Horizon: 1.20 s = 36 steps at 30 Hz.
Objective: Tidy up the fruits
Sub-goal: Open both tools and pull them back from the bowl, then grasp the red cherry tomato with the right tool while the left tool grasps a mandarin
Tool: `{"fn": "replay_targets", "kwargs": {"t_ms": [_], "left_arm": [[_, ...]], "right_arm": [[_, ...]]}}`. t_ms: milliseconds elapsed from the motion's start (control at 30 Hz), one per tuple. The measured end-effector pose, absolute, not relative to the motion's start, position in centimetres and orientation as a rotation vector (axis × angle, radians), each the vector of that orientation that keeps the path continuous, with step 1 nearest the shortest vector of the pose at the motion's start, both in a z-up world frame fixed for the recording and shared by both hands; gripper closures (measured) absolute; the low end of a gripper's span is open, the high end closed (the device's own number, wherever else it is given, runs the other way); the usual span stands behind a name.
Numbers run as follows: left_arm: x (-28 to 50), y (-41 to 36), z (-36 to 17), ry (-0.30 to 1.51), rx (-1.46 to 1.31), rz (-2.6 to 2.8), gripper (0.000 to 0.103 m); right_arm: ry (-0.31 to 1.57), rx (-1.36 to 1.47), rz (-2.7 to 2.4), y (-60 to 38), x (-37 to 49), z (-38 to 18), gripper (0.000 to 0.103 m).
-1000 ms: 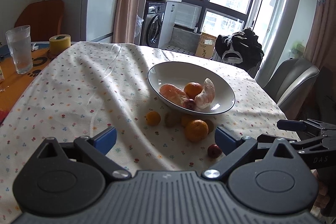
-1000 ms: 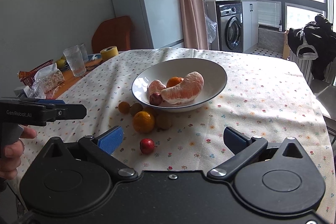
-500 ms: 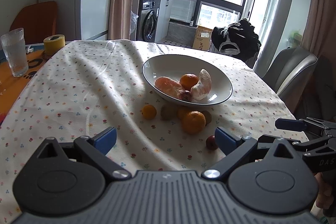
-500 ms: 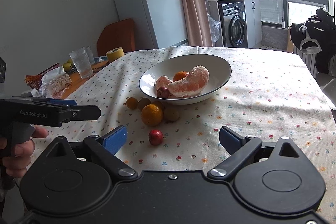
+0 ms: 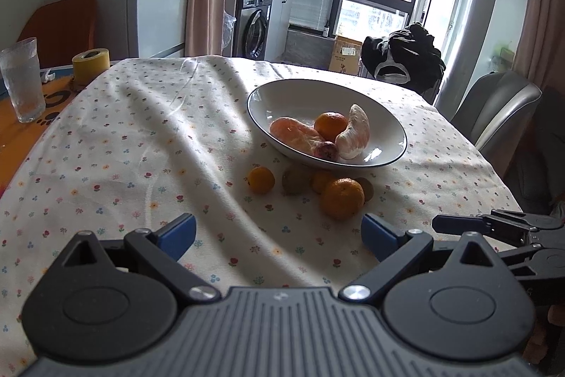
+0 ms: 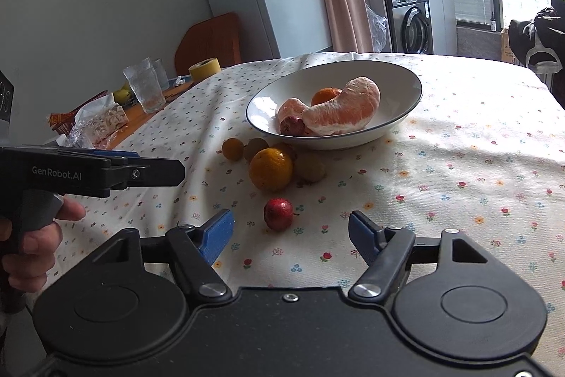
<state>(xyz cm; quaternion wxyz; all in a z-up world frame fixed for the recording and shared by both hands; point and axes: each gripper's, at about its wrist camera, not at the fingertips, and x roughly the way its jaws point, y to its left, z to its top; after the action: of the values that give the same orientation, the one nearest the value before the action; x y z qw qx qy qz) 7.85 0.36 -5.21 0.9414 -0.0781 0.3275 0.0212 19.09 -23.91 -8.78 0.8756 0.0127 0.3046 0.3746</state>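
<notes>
A: Where's the red fruit [image 6: 278, 213]?

B: On the worktop [image 6: 459, 165], just ahead of the right tool [image 6: 291, 232], between its spread blue fingers. The left tool [image 5: 279, 234] is spread too, empty, with the orange [image 5: 342, 198] ahead and to its right.

A: How should it go?

B: Ease the right tool down, centre the fruit, close gently so it doesn't roll, then lift it to the bowl [image 6: 406, 76] ahead.

A: Anything changed?

B: The right tool has moved closer; a second ago the fruit sat further ahead.

Loose fruits [image 6: 271, 169] lie just beside the part-filled white bowl [image 6: 406, 83].
</notes>
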Motion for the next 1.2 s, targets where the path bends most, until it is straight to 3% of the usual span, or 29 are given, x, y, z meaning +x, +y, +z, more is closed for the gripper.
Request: {"fn": "replay_targets", "kwargs": {"t_ms": [167,233,333,500,667,800,933,1067,1133,1200], "left_arm": [[8.0,1.1,-5.4,0.657,-0.176,0.046,0.004],[7.8,1.5,-5.5,0.649,-0.188,0.045,0.004],[7.8,1.8,-5.6,0.643,-0.202,0.044,0.004],[8.2,1.4,-5.5,0.633,-0.213,0.024,0.005],[8.8,0.3,-4.7,0.596,-0.225,-0.017,0.005],[9.6,-0.4,-5.1,0.609,-0.21,-0.032,0.007],[9.9,-0.5,-5.5,0.619,-0.2,-0.045,0.01],[10.2,-0.2,-5.9,0.634,-0.207,-0.05,0.014],[10.5,-0.3,-6.2,0.644,-0.208,-0.059,0.015],[11.0,-0.5,-6.4,0.655,-0.208,-0.071,0.022]], "right_arm": [[0.664,0.007,0.788,-22.8,19.7,-9.4,0.051],[0.679,-0.016,0.794,-22.2,19.9,-9.7,0.068],[0.661,-0.073,0.781,-21.4,19.8,-9.6,0.085],[0.653,-0.064,0.787,-22.0,19.8,-9.4,0.102],[0.656,-0.052,0.776,-22.9,20.4,-8.5,0.1],[0.635,-0.043,0.778,-22.9,20.5,-8.3,0.073],[0.654,-0.048,0.801,-22.0,20.9,-8.8,0.065],[0.662,-0.053,0.803,-21.1,21.3,-9.4,0.065],[0.657,-0.065,0.807,-20.9,21.4,-9.6,0.08],[0.666,-0.062,0.808,-21.0,21.7,-9.5,0.081]]}}
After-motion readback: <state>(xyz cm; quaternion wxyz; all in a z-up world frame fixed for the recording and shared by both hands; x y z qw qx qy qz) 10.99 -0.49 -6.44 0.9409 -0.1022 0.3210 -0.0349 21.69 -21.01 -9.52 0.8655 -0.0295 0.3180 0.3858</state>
